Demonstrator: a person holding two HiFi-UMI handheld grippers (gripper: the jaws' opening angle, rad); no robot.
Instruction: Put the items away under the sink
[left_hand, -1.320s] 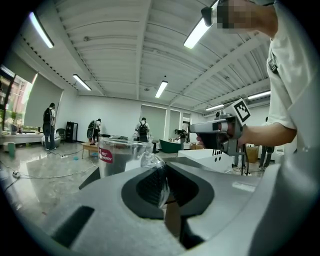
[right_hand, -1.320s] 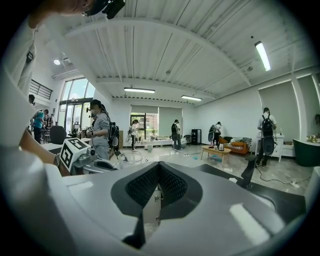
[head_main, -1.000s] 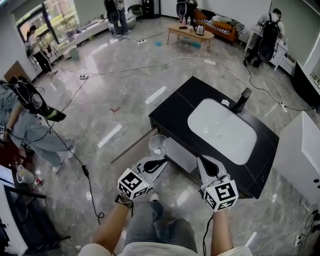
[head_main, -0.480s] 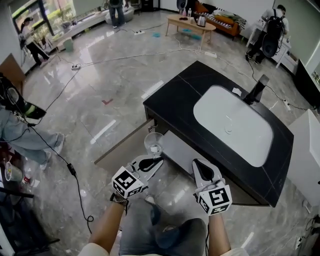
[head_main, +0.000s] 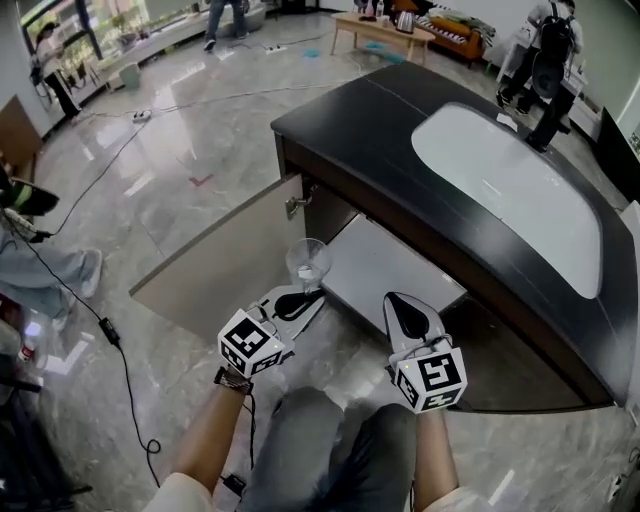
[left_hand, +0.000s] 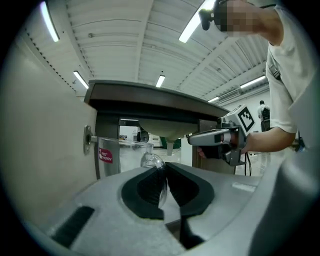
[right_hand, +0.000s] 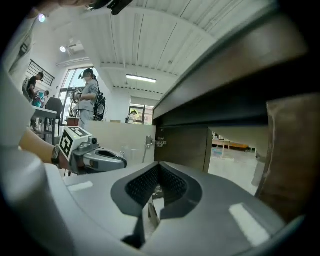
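Note:
A clear stemmed glass (head_main: 308, 265) with a red sticker (left_hand: 105, 155) hangs in front of the open cabinet (head_main: 385, 272) under the black sink counter (head_main: 370, 120). My left gripper (head_main: 298, 302) is shut on its stem, and in the left gripper view (left_hand: 163, 176) the stem sits pinched between the pads with the bowl (left_hand: 122, 152) just ahead. My right gripper (head_main: 402, 308) is beside it to the right, level with the cabinet opening. Its jaws (right_hand: 159, 184) are shut with nothing seen between them.
The cabinet door (head_main: 220, 268) stands swung open to the left, with its knob (left_hand: 88, 140) close to the glass. A pale shelf floor (head_main: 400, 262) lies inside the cabinet. The white basin (head_main: 510, 185) is set in the counter above. People and cables are on the floor beyond.
Both grippers and the view have sunk from above counter height to the level of the cabinet opening. The glass stays gripped in the left gripper.

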